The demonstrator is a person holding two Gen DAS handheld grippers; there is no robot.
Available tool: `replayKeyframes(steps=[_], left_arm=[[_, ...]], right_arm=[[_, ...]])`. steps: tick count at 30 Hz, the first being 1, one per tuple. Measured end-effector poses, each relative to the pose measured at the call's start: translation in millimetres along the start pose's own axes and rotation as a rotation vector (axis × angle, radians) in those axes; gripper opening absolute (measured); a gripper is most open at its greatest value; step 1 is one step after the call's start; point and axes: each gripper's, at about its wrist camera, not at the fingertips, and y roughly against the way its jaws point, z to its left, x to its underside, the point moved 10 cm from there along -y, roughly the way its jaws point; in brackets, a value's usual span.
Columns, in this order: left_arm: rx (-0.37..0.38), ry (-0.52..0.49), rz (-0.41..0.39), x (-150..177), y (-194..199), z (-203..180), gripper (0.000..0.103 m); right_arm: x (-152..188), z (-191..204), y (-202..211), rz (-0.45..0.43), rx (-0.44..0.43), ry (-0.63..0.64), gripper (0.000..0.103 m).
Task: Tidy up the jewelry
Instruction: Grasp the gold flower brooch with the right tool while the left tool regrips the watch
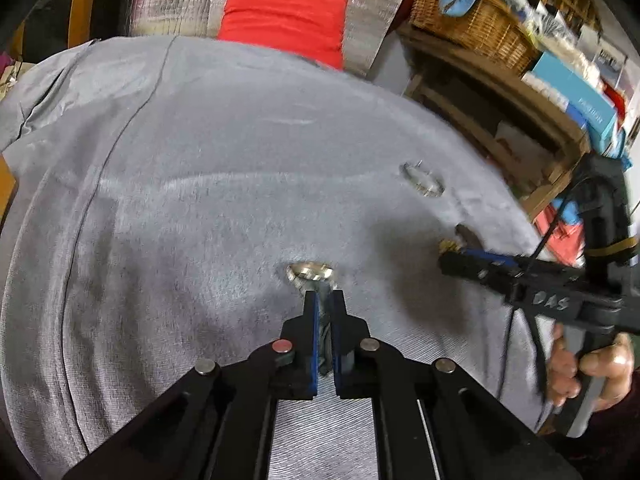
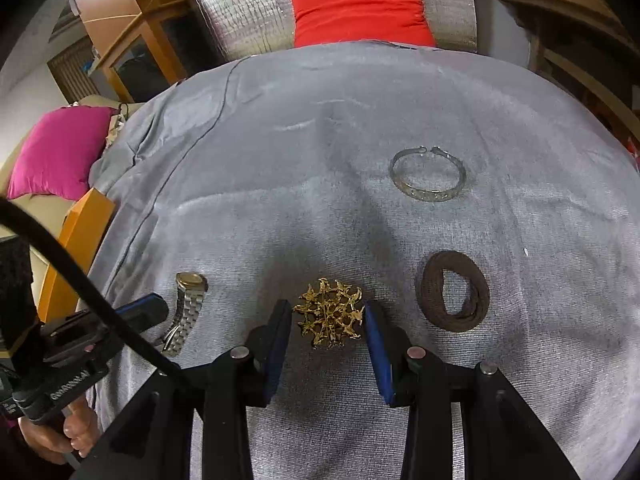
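Observation:
A silver watch [image 2: 188, 304] with a gold face lies on the grey cloth [image 2: 320, 140]. My left gripper [image 1: 324, 300] is shut on the watch's metal band [image 1: 323, 312], the face [image 1: 310, 272] just past the tips. In the right wrist view the left gripper [image 2: 144, 312] shows at the left beside the watch. My right gripper [image 2: 326, 316] is open, its blue pads on either side of a gold star-shaped brooch [image 2: 330, 314]. A brown leather band [image 2: 454, 290] lies to the brooch's right. A silver bangle [image 2: 428, 174] lies farther back.
A red cushion [image 2: 360, 6] leans against a silver quilted backing behind the cloth. A pink cushion [image 2: 56, 152] and an orange wooden edge [image 2: 76, 232] lie at the left. Wooden shelves with a wicker basket [image 1: 476, 16] and boxes stand at the right.

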Motion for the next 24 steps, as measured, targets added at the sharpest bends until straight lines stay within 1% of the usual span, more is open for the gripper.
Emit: replayKeyframes(steps=[1,2,4,5,6,7,8,11,13,16,18,20,21,22,23,24], left_arm=[[-0.023,-0.014,0.027,4,-6,1,0.006],[-0.032,-0.018,0.033,6,-8,0,0.006],[-0.028,-0.012,0.033,5,-6,0,0.013],[-0.036,-0.007,0.039,5,-6,2,0.028],[-0.047,0.002,0.040,5,-5,5,0.039],[-0.058,0.017,0.037,5,-6,7,0.057],[-0.060,0.033,0.028,4,-5,9,0.061],[-0.033,0.069,0.025,1,-9,7,0.061],[-0.031,0.065,0.022,-2,-13,3,0.061],[-0.066,0.022,0.014,-6,-20,-2,0.061],[-0.086,0.019,0.001,-10,-26,0,0.061],[-0.091,0.023,-0.021,-16,-29,1,0.060],[-0.098,0.023,-0.031,-18,-30,2,0.056],[-0.116,0.021,-0.038,-20,-33,3,0.043],[-0.135,0.015,-0.044,-21,-34,6,0.031],[-0.142,0.015,-0.049,-21,-35,8,0.031]], right_arm=[[0,0,0,0.002,0.001,0.001,0.040],[0,0,-1,0.003,0.001,0.000,0.040],[0,0,-1,0.005,0.001,0.001,0.040],[-1,0,-1,0.005,0.000,0.000,0.040],[-1,0,-1,0.005,0.000,-0.001,0.040],[-1,0,-1,0.005,0.000,-0.003,0.040],[-1,0,-2,0.006,-0.001,-0.007,0.040],[0,2,-3,0.008,-0.006,-0.011,0.040],[0,2,-5,0.012,-0.008,-0.012,0.040],[1,2,-6,0.017,-0.012,-0.012,0.040],[1,1,-6,0.017,-0.018,-0.017,0.040],[1,1,-6,0.018,-0.021,-0.020,0.040],[2,0,-6,0.018,-0.021,-0.020,0.040],[2,0,-6,0.018,-0.022,-0.020,0.040],[2,0,-6,0.017,-0.023,-0.021,0.040],[2,0,-5,0.017,-0.024,-0.022,0.040]])
